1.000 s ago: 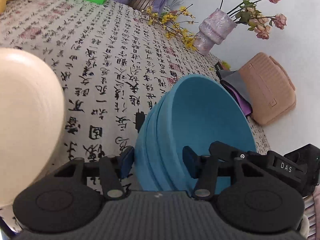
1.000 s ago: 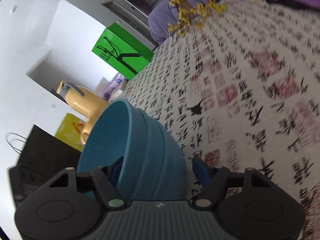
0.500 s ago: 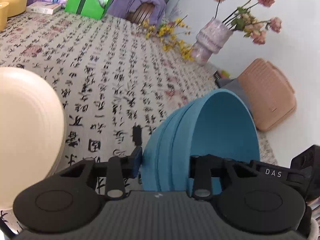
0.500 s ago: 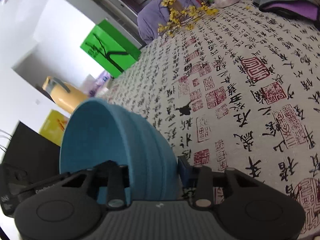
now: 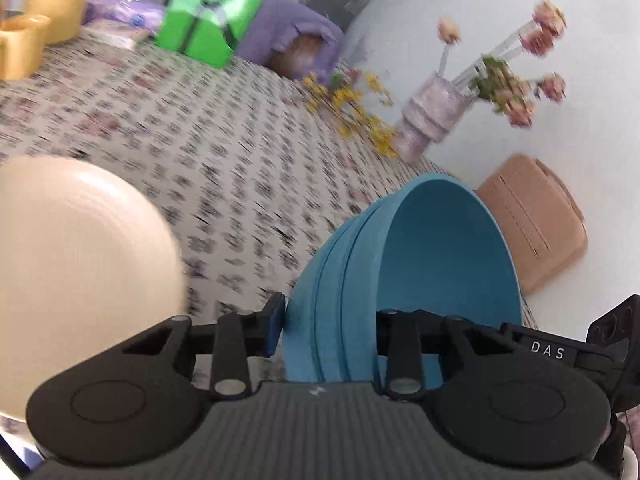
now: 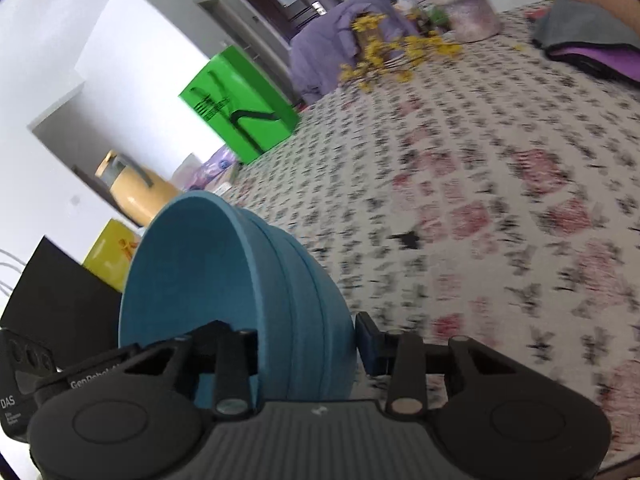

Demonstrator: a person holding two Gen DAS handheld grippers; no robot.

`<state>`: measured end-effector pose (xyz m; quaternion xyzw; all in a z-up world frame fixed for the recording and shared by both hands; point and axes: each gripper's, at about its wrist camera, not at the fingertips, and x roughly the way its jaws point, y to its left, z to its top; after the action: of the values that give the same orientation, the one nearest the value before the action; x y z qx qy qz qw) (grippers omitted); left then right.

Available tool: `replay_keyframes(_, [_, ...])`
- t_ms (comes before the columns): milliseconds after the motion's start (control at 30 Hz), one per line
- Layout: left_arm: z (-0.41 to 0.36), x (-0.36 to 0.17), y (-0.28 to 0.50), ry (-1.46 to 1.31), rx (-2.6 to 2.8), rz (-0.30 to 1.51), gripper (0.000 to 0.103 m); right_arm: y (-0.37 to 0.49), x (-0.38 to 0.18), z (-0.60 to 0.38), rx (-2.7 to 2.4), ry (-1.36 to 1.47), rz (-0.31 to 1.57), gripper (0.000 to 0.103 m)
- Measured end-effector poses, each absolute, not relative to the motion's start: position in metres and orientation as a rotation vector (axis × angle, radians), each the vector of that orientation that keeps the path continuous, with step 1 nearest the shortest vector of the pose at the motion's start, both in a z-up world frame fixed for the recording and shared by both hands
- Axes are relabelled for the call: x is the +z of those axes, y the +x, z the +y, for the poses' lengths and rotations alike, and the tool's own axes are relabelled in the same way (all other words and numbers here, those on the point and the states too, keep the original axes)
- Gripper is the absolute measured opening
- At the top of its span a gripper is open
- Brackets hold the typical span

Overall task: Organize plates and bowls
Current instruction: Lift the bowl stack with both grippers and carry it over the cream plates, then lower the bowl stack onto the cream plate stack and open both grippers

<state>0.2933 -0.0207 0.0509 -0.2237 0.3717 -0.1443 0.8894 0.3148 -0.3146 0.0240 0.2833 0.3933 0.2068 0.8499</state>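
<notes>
The left gripper (image 5: 328,328) and right gripper (image 6: 304,344) each clamp opposite rims of the nested blue bowls (image 5: 400,280), now carried higher above the tablecloth (image 5: 200,152) than a second ago. The stack hangs tilted over the near edge, beside the cream plate (image 5: 80,272). Judgement: transfer toward the plate is under way.

Both wrist views close behind blue bowl (image 5: 440,264) (image 6: 208,280), opposite rims; tablecloth (image 5: 200,152) (image 6: 500,200) probably shared, blurred.
</notes>
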Motion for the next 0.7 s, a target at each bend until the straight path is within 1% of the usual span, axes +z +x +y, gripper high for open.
replay_keyframes(167, [0.039,0.061,0.284,-0.508,-0.197,0.737,0.035,0.334,0.04,-0.25,0.54,0.537,0.845,0.036])
replay_keyframes(433, [0.125,0.06,0.277,-0.575,-0.041,0.755,0.035,0.362,0.041,-0.145,0.662,0.486,0.955,0.036])
replay_keyframes(600, [0.157,0.046,0.281,-0.633,-0.028,0.806,0.035,0.372,0.036,-0.116,0.653,0.48,1.033,0.037])
replay_keyframes(700, [0.167,0.041,0.283,-0.653,-0.043,0.814,0.035,0.373,0.036,-0.11,0.643,0.472,1.033,0.037])
